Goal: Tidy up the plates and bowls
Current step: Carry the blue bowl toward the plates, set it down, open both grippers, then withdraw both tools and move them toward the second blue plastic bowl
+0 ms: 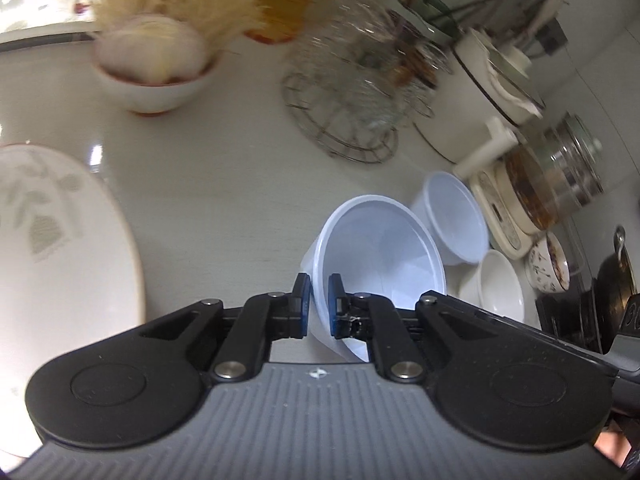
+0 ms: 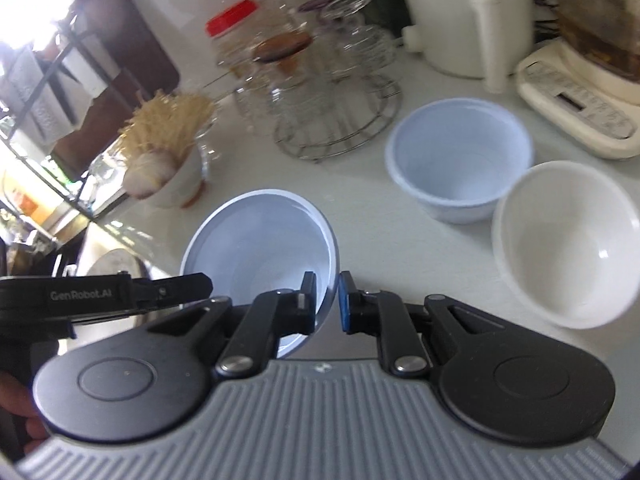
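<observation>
Both grippers pinch the rim of the same pale blue bowl [image 1: 380, 252], one on each side. The left gripper [image 1: 319, 300] has its pads closed on the near-left rim; the right gripper [image 2: 327, 300] is closed on the right rim. The bowl is tilted and appears to be off the counter [image 1: 224, 168], probably so that it can be nested.

A second blue bowl [image 2: 460, 164] and a white bowl [image 2: 568, 244] stand touching each other near the counter's back right, beside a cream appliance base [image 2: 576, 120]; that looks like the stacking spot. A leaf-patterned plate [image 1: 52, 240] lies at the counter's left edge, apart from the bowls. A wire rack [image 2: 340, 120] of glasses sits toward the back, a bowl of noodles [image 1: 160, 64] at the back left.

The only readable writing is "GenRobot.AI" [image 2: 82, 294] on the left gripper's body, seen from the right wrist view.
</observation>
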{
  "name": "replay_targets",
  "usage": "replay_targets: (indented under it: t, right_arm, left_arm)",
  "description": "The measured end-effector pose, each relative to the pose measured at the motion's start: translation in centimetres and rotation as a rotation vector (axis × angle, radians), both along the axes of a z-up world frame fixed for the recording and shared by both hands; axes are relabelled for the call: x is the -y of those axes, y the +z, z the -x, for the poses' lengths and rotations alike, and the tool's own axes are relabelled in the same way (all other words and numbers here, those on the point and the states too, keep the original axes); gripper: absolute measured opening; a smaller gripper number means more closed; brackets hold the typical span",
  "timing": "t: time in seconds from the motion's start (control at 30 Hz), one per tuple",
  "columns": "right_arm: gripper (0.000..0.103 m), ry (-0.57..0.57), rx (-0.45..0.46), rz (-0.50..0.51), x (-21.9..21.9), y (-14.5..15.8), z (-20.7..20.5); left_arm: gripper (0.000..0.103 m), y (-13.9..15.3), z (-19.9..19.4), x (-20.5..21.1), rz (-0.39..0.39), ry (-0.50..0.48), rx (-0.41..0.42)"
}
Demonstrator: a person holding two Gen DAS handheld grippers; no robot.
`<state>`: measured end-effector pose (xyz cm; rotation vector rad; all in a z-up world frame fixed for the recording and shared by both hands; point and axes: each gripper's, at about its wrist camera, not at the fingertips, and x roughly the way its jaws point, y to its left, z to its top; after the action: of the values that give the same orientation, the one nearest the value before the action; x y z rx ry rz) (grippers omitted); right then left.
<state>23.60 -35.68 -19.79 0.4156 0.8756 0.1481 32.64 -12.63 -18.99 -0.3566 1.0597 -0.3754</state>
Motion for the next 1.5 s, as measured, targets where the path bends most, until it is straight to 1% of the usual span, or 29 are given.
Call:
replay_targets:
  t: [0.1,0.23,0.47,0.57,0.67,0.7,0.77,0.8,0.83,0.87,0.9,0.93,1.0,1.23,1.37,1.43,1.5]
  right_arm:
    - [0.014,0.029,-0.014,-0.013,-0.9,-0.3,-0.5]
    - [0.014,0.055,-0.027,-0.002,-2.3,-0.7,-0.6]
    - [0.014,0.049,-0.047,-0.002,-2.9,-1.4,-0.5]
    - [0.016,0.043,-0.052,-0.007,-2.8,-1.6,-0.6]
    - [0.016,0.041,-0.048,-0.004,-2.8,-1.6,-0.6]
    - [0.017,0.043,-0.044,-0.007,-2.7,-1.5,-0.6]
    - [0.017,0.037,-0.036,-0.013,-2.6,-1.3,-0.6]
    - [0.017,0.037,-0.029,-0.008,-2.6,-1.1,-0.6]
    - [0.017,0.036,-0.019,-0.005,-2.5,-0.9,-0.5]
    - [0.018,0.034,-0.011,-0.008,-2.4,-0.7,-0.5]
    - [0.024,0.028,-0.006,-0.014,-2.3,-0.6,-0.5]
    - [0.036,0.02,0.003,-0.021,-2.2,-0.4,-0.4]
    - [0.047,0.008,0.027,-0.028,-1.9,0.0,-0.1]
    - [0.047,-0.035,0.104,0.004,-1.2,2.2,1.3]
    - [0.047,-0.065,0.145,0.021,-0.7,3.8,2.4]
    - [0.047,-0.083,0.17,0.028,-0.4,4.6,3.1]
    - [0.047,-0.112,0.199,0.038,-0.2,5.4,4.0]
  left_arm:
    - [0.011,-0.3,0.3,-1.5,0.001,0.031,-0.012]
    - [0.011,-1.0,0.7,-2.6,-0.013,0.057,-0.021]
    - [0.011,-1.5,0.7,-2.5,-0.035,0.038,-0.026]
    - [0.012,-1.7,0.7,-2.4,-0.041,0.035,-0.028]
    - [0.013,-1.6,0.5,-2.1,-0.063,0.033,-0.032]
    - [0.015,-1.6,0.4,-2.0,-0.068,0.032,-0.033]
    - [0.028,-1.2,0.4,-1.8,-0.074,0.022,-0.024]
    - [0.042,-1.0,0.5,-1.7,-0.079,0.021,-0.011]
    - [0.05,-0.6,0.6,-1.7,-0.086,0.022,0.005]
    - [0.05,-0.3,0.7,-1.6,-0.092,0.021,0.017]
    - [0.05,-0.1,0.8,-1.6,-0.096,0.016,0.023]
    - [0.05,0.2,0.7,-1.5,-0.1,0.008,0.03]
    - [0.05,0.7,0.8,-1.3,-0.123,0.002,0.047]
    - [0.05,3.1,1.3,-0.6,-0.141,-0.03,0.127]
    - [0.05,4.8,2.0,0.0,-0.147,-0.065,0.172]
    - [0.05,5.3,2.3,0.5,-0.17,-0.084,0.185]
    - [0.05,5.9,2.7,0.8,-0.168,-0.1,0.201]
